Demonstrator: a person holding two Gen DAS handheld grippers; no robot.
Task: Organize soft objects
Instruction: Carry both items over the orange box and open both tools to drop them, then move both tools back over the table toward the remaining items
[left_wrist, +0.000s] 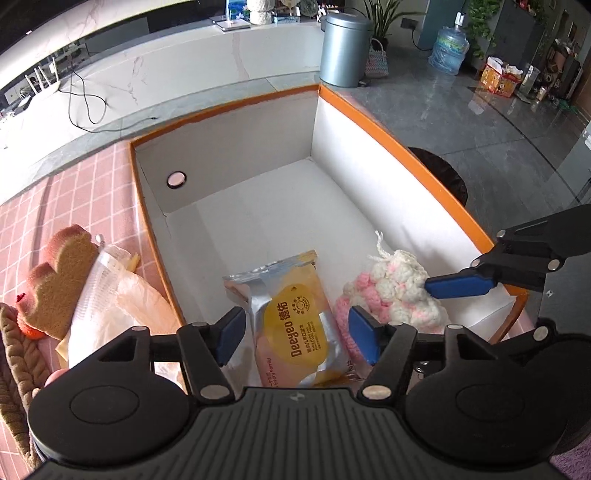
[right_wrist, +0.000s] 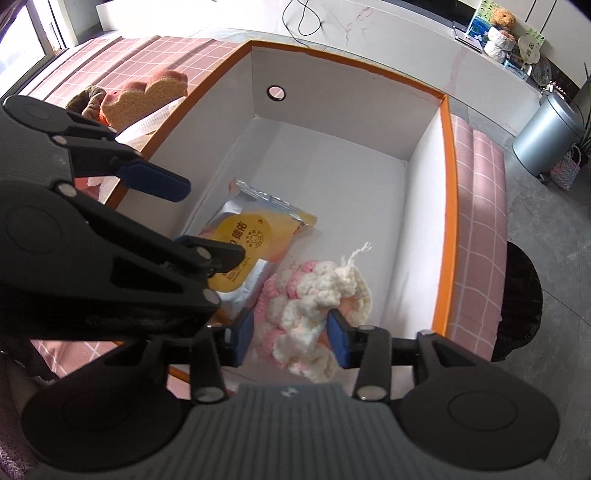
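An orange-rimmed white box (left_wrist: 402, 147) (right_wrist: 447, 155) holds a yellow and silver wet-wipes pack (left_wrist: 295, 321) (right_wrist: 251, 236) and a pink and white crocheted piece (left_wrist: 391, 291) (right_wrist: 314, 295). My left gripper (left_wrist: 295, 332) is open, its pads either side of the wipes pack, above it. My right gripper (right_wrist: 291, 336) has its pads against both sides of the crocheted piece inside the box; it also shows in the left wrist view (left_wrist: 461, 284). The left gripper shows in the right wrist view (right_wrist: 192, 218).
Left of the box on the pink checked cloth (left_wrist: 81, 184) lie a toast-shaped plush (left_wrist: 55, 284) (right_wrist: 147, 96), a clear plastic bag (left_wrist: 110, 295) and a brown knitted item (left_wrist: 14, 350). A grey bin (left_wrist: 343, 48) and a dark stool (left_wrist: 443, 173) stand on the floor beyond.
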